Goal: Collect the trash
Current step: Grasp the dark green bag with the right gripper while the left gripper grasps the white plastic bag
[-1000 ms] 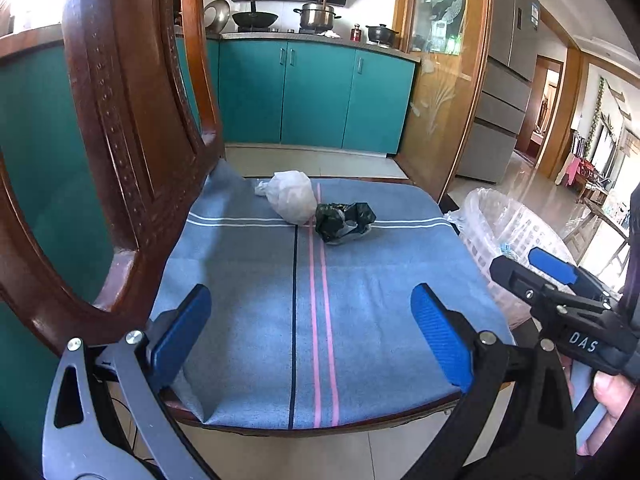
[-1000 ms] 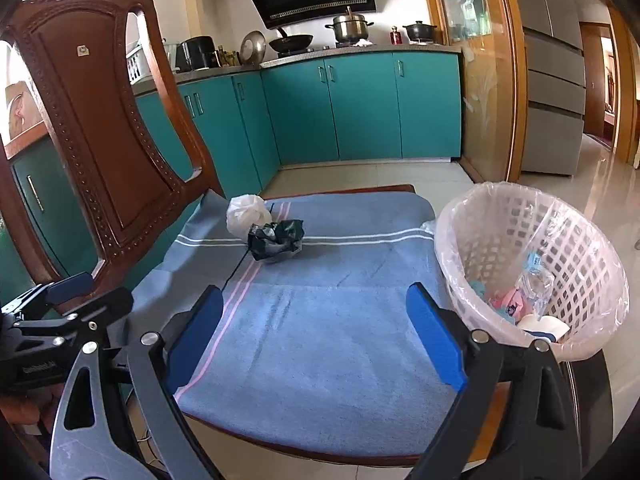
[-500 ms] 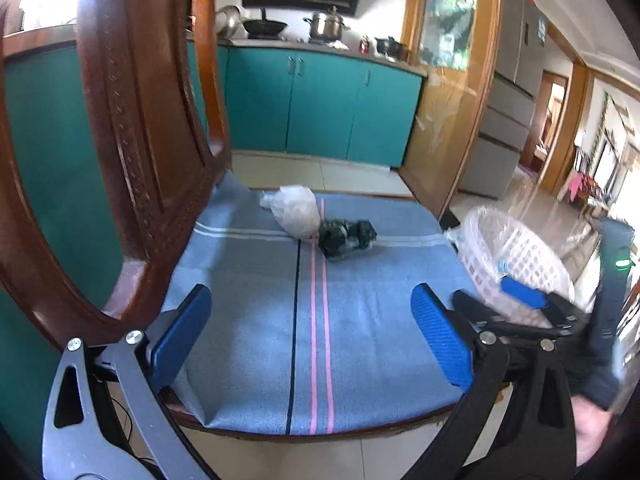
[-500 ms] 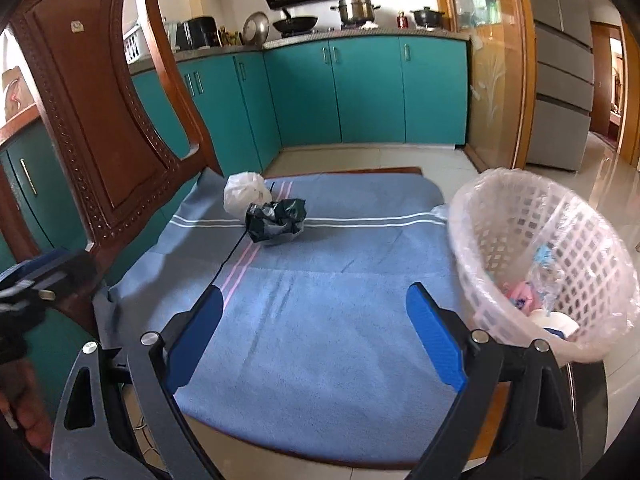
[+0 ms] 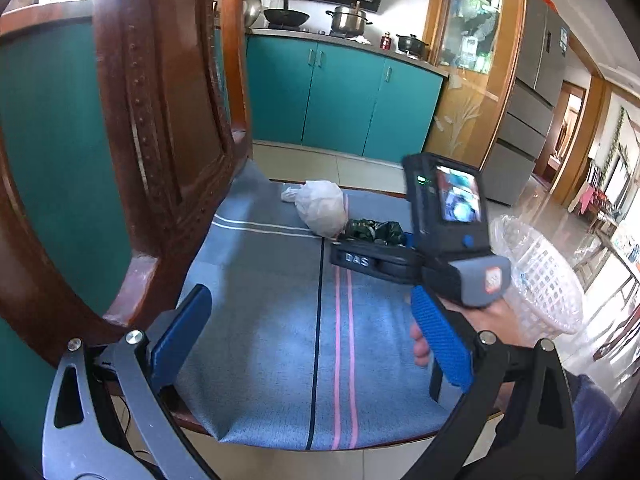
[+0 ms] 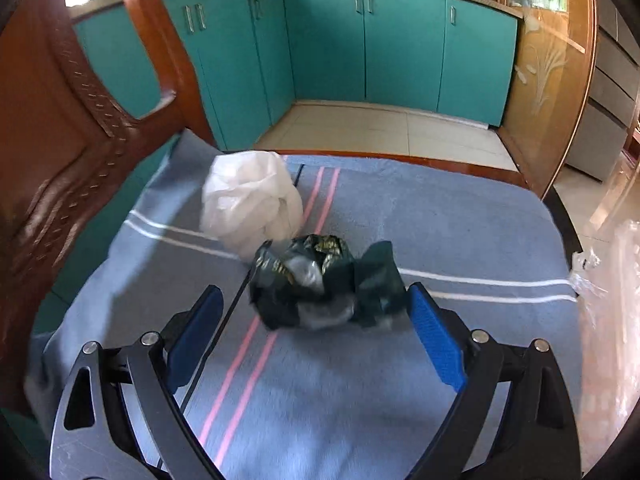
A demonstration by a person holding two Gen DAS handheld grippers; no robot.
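A crumpled dark green wrapper (image 6: 320, 280) lies on the blue towel (image 6: 460, 232) that covers the chair seat. A white crumpled plastic bag (image 6: 252, 204) touches it from behind on the left. My right gripper (image 6: 316, 320) is down at the wrapper, which sits between its fingertips. The jaws are closing; the right pad (image 6: 432, 332) is near the wrapper's edge and the left pad stands apart. In the left wrist view the same wrapper (image 5: 372, 232) and bag (image 5: 322, 208) lie ahead. My left gripper (image 5: 312, 320) hangs open over the seat's front, holding nothing.
A white lattice basket (image 5: 540, 280) lined with clear plastic stands to the right of the chair, at seat height. The carved wooden chair back (image 5: 160, 120) rises on the left. Teal kitchen cabinets (image 6: 400, 48) and a tiled floor lie beyond.
My right gripper swept forward and down from the seat's front edge to the dark wrapper, and its jaws narrowed a little. The left gripper stayed where it was.
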